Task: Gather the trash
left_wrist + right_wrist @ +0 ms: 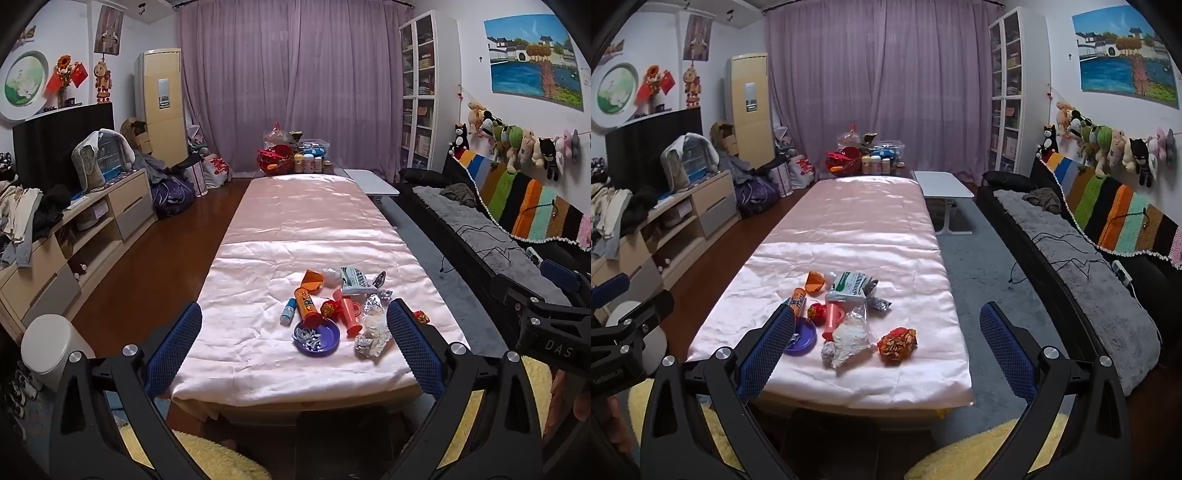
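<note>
Two grippers: left gripper point(293, 345) and right gripper point(886, 345) are hovering, jaws apart, holding nothing.
Trash: foil wrapper point(849, 338) and red snack packet point(897, 343) are lying near the table point(849, 387) edge (among non-trash).
Advice: approaching low, pinching crumpled edges.

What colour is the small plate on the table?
Purple plate, clearest in the left wrist view.
</note>
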Tool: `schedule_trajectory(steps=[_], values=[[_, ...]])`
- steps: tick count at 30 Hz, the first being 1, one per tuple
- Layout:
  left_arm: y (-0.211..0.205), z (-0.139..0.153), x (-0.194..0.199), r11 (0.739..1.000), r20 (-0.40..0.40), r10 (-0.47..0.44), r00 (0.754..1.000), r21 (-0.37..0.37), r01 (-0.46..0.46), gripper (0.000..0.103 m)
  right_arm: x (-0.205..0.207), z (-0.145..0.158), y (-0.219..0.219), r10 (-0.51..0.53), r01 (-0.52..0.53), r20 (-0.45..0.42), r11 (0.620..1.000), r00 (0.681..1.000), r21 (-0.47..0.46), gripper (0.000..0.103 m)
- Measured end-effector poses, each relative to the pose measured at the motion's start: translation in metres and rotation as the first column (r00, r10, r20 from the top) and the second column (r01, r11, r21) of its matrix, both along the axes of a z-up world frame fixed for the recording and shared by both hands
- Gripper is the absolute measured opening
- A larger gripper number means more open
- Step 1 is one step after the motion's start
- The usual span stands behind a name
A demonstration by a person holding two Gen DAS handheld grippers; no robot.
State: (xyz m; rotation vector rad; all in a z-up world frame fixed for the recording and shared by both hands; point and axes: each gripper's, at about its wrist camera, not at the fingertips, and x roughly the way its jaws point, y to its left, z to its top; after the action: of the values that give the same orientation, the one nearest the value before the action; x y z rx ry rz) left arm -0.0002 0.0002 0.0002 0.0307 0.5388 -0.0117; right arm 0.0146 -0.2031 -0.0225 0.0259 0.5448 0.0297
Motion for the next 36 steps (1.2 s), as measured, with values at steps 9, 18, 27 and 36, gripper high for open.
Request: schedule_trajectory(steps=[9, 18, 27, 36], values=[[0.0015, -0.0028, -0.0003, 1.000, 0.001, 0.006, 1.000, 0.003, -0.006, 0.095, 0.0008, -0.0012, 0.0013, 0.003, -0.003, -0.009, 1.000, 1.000, 0.001, 0.100], [0.0055, -0.0037, 0.0002, 1.000, -0.003, 0.010, 1.000, -0.004, -0.010, 0.095, -0.0026, 0.0004, 0.0033, 0.005, -0.005, -0.006, 1.000, 1.000, 0.000, 0.100], [0.0051, -0.0004, -0.0007, 1.000, -0.004, 0.011, 1.000, -0.005, -0.011, 0.095, -0.0025, -0.0008, 0.0078, 0.007, -0.007, -0.004, 1.000, 1.000, 0.001, 0.100], [0.0045, -0.0019, 0.0028, 1.000, -0.003, 0.012, 1.000, -0.008, -0.012, 0.095, -0.0024, -0.0012, 0.0068, 0.006, -0.006, -0.004, 1.000, 1.000, 0.000, 0.100]])
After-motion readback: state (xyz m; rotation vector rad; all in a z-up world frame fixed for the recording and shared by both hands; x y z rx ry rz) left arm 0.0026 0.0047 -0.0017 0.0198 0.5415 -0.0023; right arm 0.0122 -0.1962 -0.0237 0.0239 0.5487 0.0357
